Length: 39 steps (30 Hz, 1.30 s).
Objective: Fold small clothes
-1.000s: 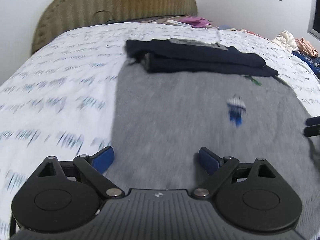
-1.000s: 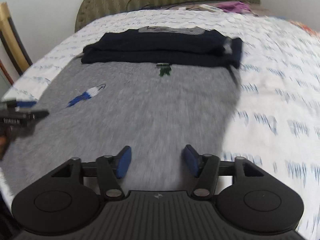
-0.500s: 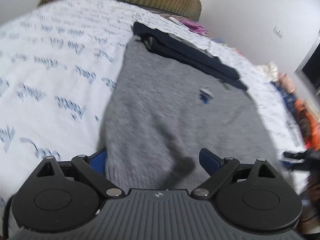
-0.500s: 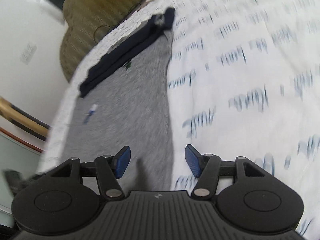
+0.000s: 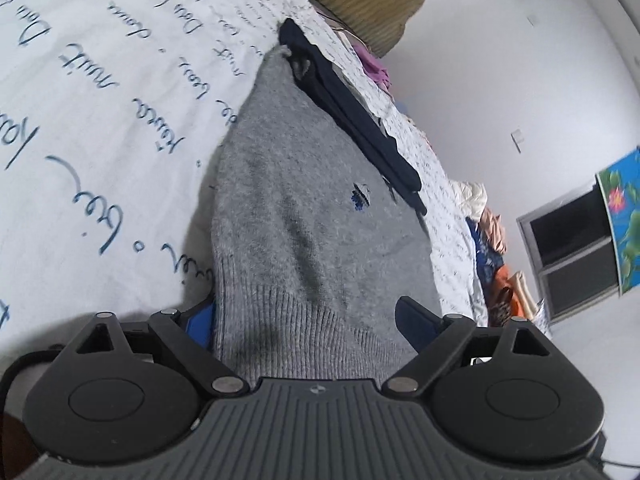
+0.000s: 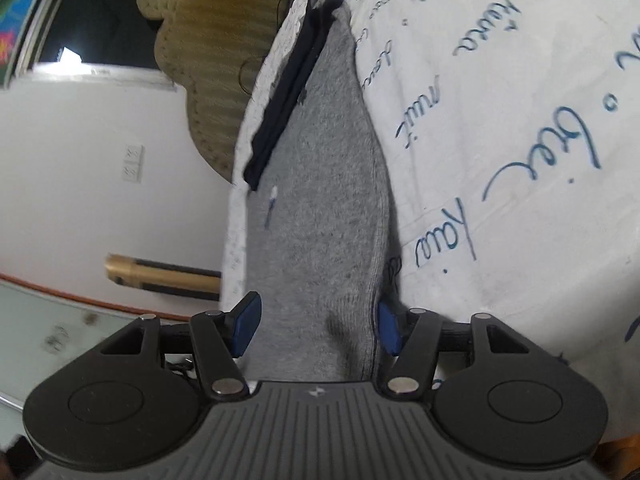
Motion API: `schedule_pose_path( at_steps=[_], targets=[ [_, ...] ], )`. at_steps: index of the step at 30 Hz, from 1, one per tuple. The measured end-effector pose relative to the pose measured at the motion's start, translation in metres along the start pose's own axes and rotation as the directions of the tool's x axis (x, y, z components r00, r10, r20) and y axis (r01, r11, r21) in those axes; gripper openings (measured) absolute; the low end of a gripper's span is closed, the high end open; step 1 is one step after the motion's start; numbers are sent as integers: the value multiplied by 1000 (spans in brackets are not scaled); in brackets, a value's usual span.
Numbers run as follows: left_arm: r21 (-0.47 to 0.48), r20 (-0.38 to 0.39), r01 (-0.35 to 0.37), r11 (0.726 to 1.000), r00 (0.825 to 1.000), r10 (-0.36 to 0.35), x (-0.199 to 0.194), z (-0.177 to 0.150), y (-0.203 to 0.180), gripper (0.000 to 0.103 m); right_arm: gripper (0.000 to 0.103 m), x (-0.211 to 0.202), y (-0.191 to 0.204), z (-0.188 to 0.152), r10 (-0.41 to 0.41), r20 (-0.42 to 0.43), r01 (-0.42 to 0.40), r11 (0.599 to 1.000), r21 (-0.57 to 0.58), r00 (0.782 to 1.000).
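Grey sweater (image 5: 304, 216) lay flat on the bed (image 5: 100, 92), ribbed hem toward both cameras, dark folded sleeves (image 5: 360, 128) stacked across the far end. Long axis ran from the hem at 6 o'clock up to the folded sleeves at about 12 to 1 o'clock in the left wrist view; in the right wrist view (image 6: 320, 200) it ran 6 to 12 o'clock. Small blue logo (image 5: 360, 196) sat at 1 o'clock of centre.

Left hand-held gripper (image 5: 304, 320) had its jaws wide apart, straddling the hem corner, one finger (image 5: 200, 320) under the sweater's edge at 9 o'clock, the other (image 5: 416, 316) above the cloth; the jaws had just been closing a little, cloth between them but not pinched. Right hand-held gripper (image 6: 316, 324) stood about half open around the other hem corner, pads (image 6: 246, 320) not pressing the knit.

Risks, judged: closing now could catch only the top layer, or grab bedsheet with the hem, since the lower fingers sat against the sheet. Uneven grips would skew the fold; a fast lift could drag the sleeves off.
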<state>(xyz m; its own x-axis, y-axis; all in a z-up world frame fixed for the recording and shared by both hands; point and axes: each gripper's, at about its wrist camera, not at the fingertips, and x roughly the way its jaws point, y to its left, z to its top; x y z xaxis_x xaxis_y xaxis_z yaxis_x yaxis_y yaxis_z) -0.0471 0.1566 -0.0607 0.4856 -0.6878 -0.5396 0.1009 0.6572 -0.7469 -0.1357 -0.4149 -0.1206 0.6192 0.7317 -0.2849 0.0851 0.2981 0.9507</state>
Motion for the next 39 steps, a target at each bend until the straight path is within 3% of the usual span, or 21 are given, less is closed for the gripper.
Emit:
schedule_pose_path(
  at_steps=[2, 10, 14, 16, 17, 18, 19, 20, 24, 25, 28, 32, 34, 36, 39],
  targets=[
    [-29, 1, 1, 1000, 1000, -1, -3, 0, 5, 83, 59, -4, -6, 3, 51, 13, -51, 998, 26, 999],
    [-48, -5, 3, 999, 1000, -3, 5, -2, 4, 81, 59, -11, -33, 11, 206, 37, -209, 971, 114, 978],
    [-52, -14, -13, 999, 1000, 12, 9, -2, 5, 69, 59, 3, -7, 5, 62, -24, -61, 998, 26, 998],
    [-41, -18, -18, 999, 1000, 17, 9, -3, 4, 68, 59, 16, 7, -1, 10, -79, -13, 1000, -27, 997],
    [-32, -21, -24, 999, 1000, 23, 10, -4, 3, 63, 57, 21, 11, -5, -26, -91, 21, 998, -56, 995],
    [-19, -24, -43, 999, 999, 42, 11, -5, 1, 57, 50, 24, 16, -7, -64, -92, 55, 994, -90, 994],
    [-7, -28, -72, 997, 997, 71, 12, -6, 1, 40, 34, 27, 18, -9, -99, -86, 89, 990, -109, 991],
    [1, -31, -100, 995, 995, 100, 13, -6, 2, 25, 27, 28, 17, -9, -126, -84, 116, 987, -111, 988],
    [-3, -42, -140, 990, 989, 140, 13, -5, 6, 11, 6, 26, 10, -8, -165, -68, 157, 982, -106, 984],
    [6, -42, -150, 989, 988, 150, 13, -5, 6, 3, 5, 25, 14, -9, -190, -62, 180, 974, -134, 980],
    [47, -31, -153, 987, 988, 154, 12, -7, -5, 2, 5, 23, 35, -13, -222, -48, 204, 949, -241, 974],
    [92, -14, -69, 993, 997, 70, -2, -7, -28, 2, 4, 9, 68, -4, -249, -32, 224, 911, -346, 968],
    [115, -15, -50, 992, 999, 52, -9, -9, -35, 2, 4, 0, 75, -3, -294, -42, 257, 889, -379, 955],
    [127, -24, -85, 988, 996, 89, -10, -11, -31, 3, 4, -5, 68, -2, -341, -54, 297, 877, -379, 938],
    [70, -56, -168, 983, 984, 172, -3, -16, -3, 3, 4, -4, 45, -5, -358, -68, 317, 888, -332, 931]
  ],
)
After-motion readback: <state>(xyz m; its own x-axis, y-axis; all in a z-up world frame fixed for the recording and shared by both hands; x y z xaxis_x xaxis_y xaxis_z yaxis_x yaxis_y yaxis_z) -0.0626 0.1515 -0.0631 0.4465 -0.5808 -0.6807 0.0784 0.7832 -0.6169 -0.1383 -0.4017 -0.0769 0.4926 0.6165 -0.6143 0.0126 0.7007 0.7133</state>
